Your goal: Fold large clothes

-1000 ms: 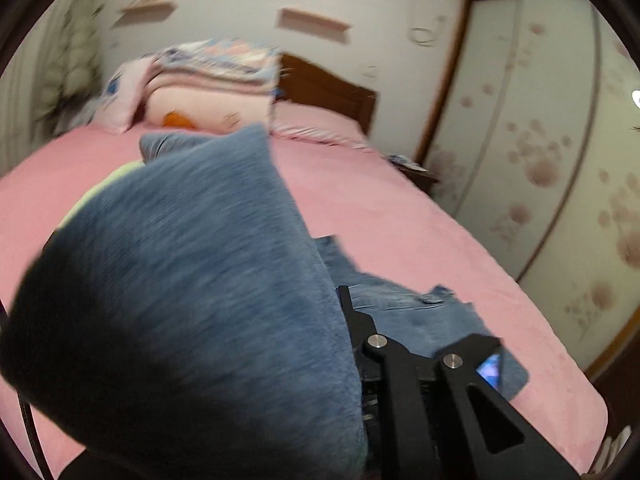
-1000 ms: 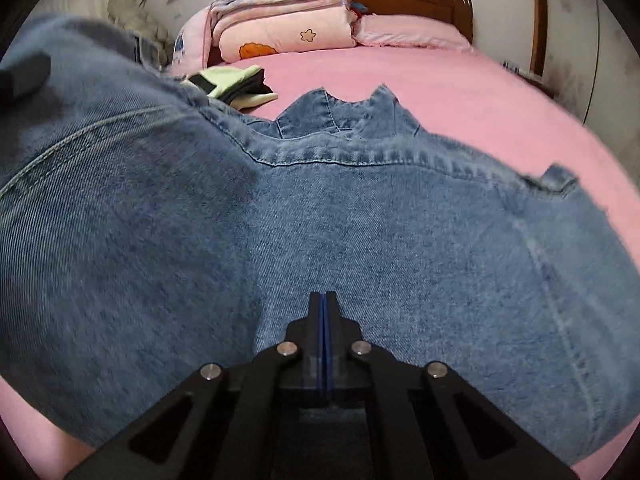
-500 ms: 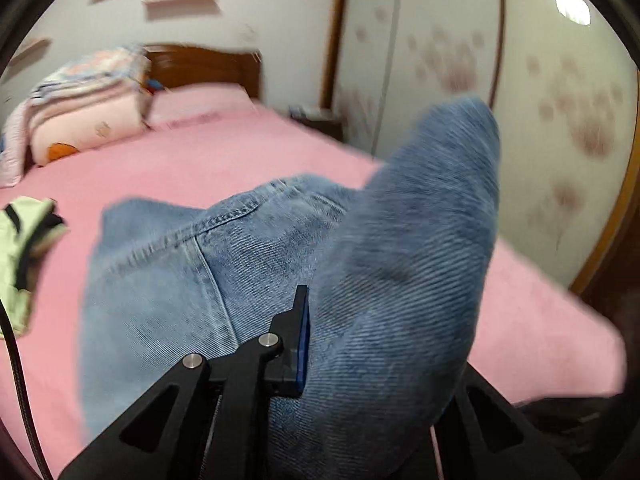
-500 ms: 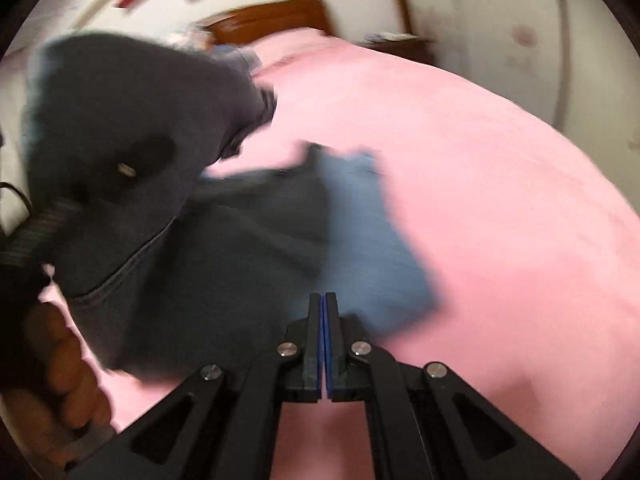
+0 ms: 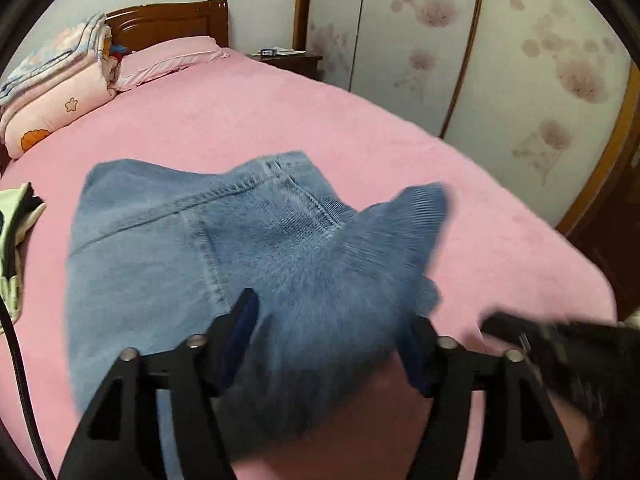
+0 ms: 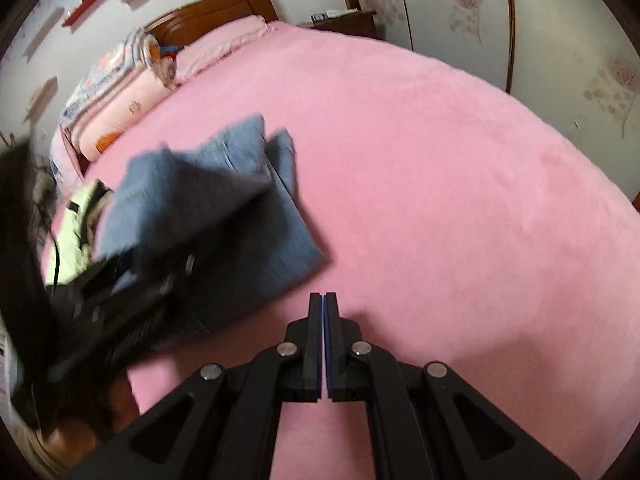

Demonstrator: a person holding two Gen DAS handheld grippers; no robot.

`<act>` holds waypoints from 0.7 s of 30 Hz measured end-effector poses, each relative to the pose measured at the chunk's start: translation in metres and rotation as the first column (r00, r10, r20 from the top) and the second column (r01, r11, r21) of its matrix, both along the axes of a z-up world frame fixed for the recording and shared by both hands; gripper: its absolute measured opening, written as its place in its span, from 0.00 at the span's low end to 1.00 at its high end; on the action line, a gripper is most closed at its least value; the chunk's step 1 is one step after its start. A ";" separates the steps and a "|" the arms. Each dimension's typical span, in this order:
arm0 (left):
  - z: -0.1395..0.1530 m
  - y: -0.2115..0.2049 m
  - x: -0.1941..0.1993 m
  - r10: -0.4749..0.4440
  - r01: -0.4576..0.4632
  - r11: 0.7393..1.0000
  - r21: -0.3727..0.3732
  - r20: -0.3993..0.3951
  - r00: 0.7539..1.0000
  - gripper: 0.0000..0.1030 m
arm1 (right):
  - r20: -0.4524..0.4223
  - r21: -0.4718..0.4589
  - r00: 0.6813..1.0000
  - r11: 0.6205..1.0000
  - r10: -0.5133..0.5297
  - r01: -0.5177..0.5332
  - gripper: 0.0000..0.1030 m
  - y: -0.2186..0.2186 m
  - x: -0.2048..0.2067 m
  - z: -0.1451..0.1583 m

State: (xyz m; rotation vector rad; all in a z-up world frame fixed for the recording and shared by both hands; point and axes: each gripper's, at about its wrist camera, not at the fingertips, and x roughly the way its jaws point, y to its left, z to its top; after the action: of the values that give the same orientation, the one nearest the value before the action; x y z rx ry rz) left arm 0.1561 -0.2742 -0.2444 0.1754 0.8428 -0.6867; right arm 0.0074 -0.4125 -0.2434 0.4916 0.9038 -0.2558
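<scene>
- Lay part-folded on the pink bed [image 5: 248, 120], toward its near left side: blue jeans [image 5: 160, 240], seams and a back pocket facing up.
- Hung blurred between the fingers of the left claw [image 5: 332, 344]: a loose fold of the jeans, jaws opening, pads not pressing on the denim.
- Hovered over bare pink cover, just right of the jeans [image 6: 224, 216]: the right claw [image 6: 324, 340], fingers closed flat against each other with nothing between them.
- Lay just left of the jeans: a pale green garment [image 5: 16, 232].
- Sat stacked by the wooden headboard [image 5: 168, 24]: folded quilts [image 5: 52, 92] and a pink pillow [image 5: 172, 56].
</scene>
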 end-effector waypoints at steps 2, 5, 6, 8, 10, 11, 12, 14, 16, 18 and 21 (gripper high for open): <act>0.027 0.027 -0.011 0.013 -0.014 0.998 -0.054 -0.003 1.000 0.84 | 0.030 0.020 1.000 1.000 -0.002 0.001 0.11 -0.001 0.001 0.021; 0.059 0.069 -0.019 0.074 -0.072 0.991 -0.114 0.008 0.997 0.95 | 0.094 0.074 0.996 0.997 0.006 -0.013 0.46 -0.005 0.005 0.048; 0.066 0.077 -0.016 0.100 -0.098 0.989 -0.114 0.013 0.995 0.96 | 0.109 0.079 0.994 0.997 0.013 -0.021 0.57 -0.004 0.007 0.054; 0.065 0.095 0.003 0.173 -0.172 0.983 -0.062 0.022 0.985 0.96 | 0.091 0.051 0.995 0.998 0.033 -0.038 0.62 0.000 0.017 0.060; 0.054 0.106 0.014 0.244 -0.244 0.970 0.007 0.025 0.970 0.96 | 0.040 0.034 0.996 0.996 0.083 -0.085 0.62 0.003 0.034 0.055; 0.042 0.114 0.023 0.288 -0.288 0.957 0.041 0.021 0.957 0.96 | 0.022 0.030 0.995 0.995 0.098 -0.099 0.62 0.004 0.043 0.049; 0.033 0.117 0.030 0.314 -0.314 0.948 0.057 0.015 0.949 0.96 | -0.006 0.030 0.993 0.993 0.117 -0.117 0.62 0.005 0.052 0.039; 0.009 0.127 0.048 0.374 -0.373 0.924 0.083 -0.002 0.927 0.96 | -0.058 0.059 0.988 0.988 0.144 -0.140 0.62 0.001 0.060 0.015; -0.010 0.131 0.059 0.411 -0.408 0.907 0.108 -0.011 0.912 0.96 | -0.102 0.098 0.982 0.984 0.156 -0.146 0.56 -0.002 0.071 -0.006; -0.025 0.133 0.065 0.433 -0.426 0.894 0.135 -0.021 0.901 0.95 | -0.112 0.137 0.979 0.978 0.173 -0.157 0.36 -0.004 0.075 -0.019; -0.031 0.127 0.069 0.425 -0.419 0.899 0.125 -0.031 0.904 0.93 | -0.071 0.043 0.979 0.981 0.190 -0.187 0.16 -0.001 0.071 -0.004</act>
State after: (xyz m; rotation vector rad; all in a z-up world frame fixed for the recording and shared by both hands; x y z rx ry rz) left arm 0.2247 -0.1474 -0.2757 0.0713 0.9396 -0.2340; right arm 0.0780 -0.4139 -0.2476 0.4279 1.0229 -0.0856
